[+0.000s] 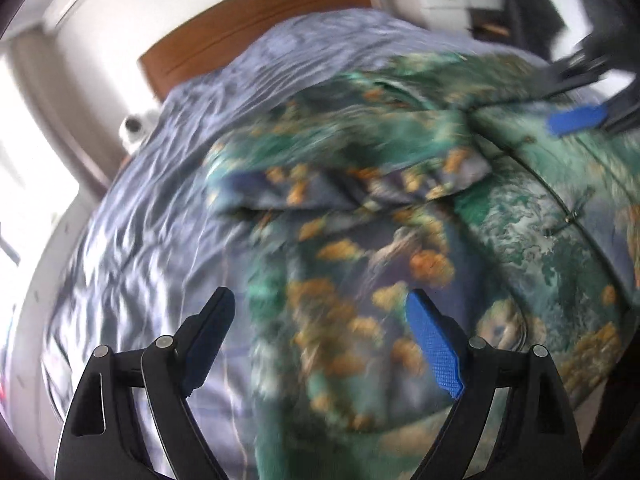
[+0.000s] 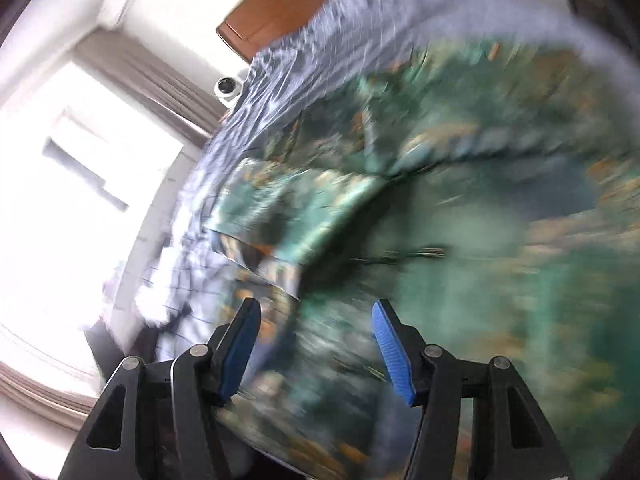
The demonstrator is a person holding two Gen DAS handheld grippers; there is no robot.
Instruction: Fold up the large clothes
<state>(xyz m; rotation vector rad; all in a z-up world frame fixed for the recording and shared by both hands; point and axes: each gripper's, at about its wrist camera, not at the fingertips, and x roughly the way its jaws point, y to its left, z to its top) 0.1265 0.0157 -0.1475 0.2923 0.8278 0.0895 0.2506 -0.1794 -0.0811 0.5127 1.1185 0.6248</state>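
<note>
Left tool [image 1: 322,340] and right tool [image 2: 316,346] spread apart, over blurred, seemingly rumpled shirt [image 1: 400,208].

Home bedroom, bed [image 1: 160,208] with wooden headboard [image 1: 248,28], curtained window [image 2: 80,184]

Right wrist view: garment [image 2: 460,240] heavily motion-blurred, folds perhaps unreadable; headboard [image 2: 288,4] cut off at top.

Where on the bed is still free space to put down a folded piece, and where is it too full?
Bare bedsheet lies left of the green patterned garment, up to the wooden headboard. The middle and right are crowded: the garment spreads there, under both open grippers, left gripper and right gripper.
</note>
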